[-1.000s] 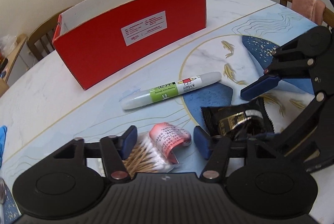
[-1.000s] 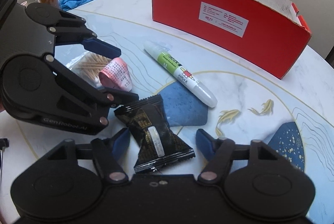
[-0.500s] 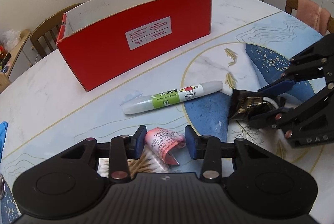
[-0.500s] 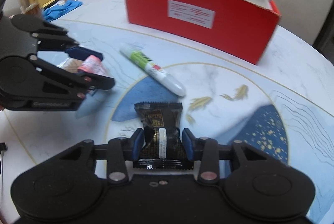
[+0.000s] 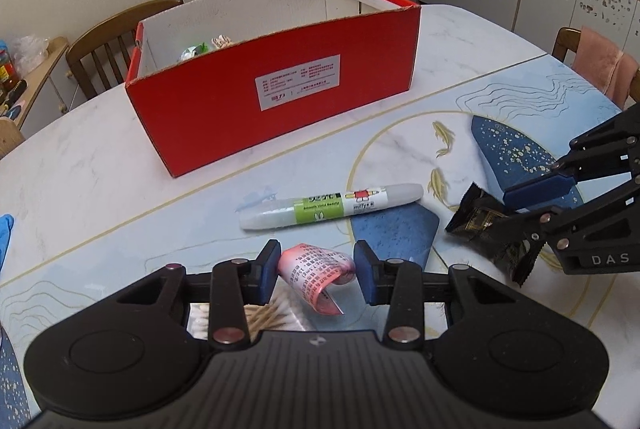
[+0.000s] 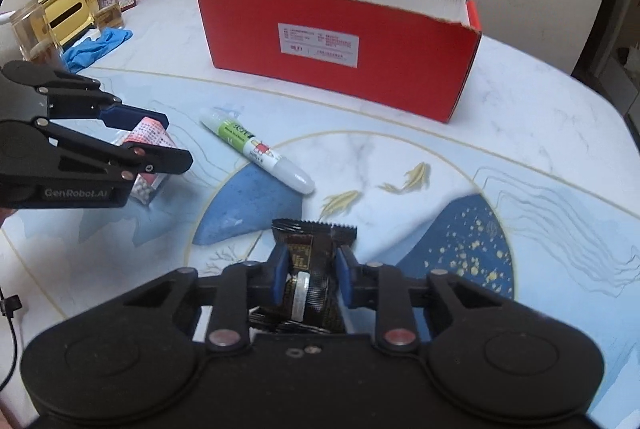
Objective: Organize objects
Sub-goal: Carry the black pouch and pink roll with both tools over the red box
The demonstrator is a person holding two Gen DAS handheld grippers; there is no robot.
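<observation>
We work over a marbled table [image 5: 460,41] with blue and gold fish patterns. A red cardboard box [image 5: 276,101] stands open at its far side, with a few small items visible inside. Nearer to us, between the box and both tools, a white and green marker [image 5: 332,207] lies flat on the table.

Our right gripper [image 6: 310,271] is clamped on a black snack packet [image 6: 310,261], its blue pads pressed against both sides of the wrapper; in the left wrist view the packet is lifted and tilted.

Our left gripper [image 5: 316,267] brackets a bag of cotton swabs [image 5: 272,317] with a curled pink label [image 5: 318,271]. The pads sit just beside the label, and we cannot tell whether they actually grip it.
</observation>
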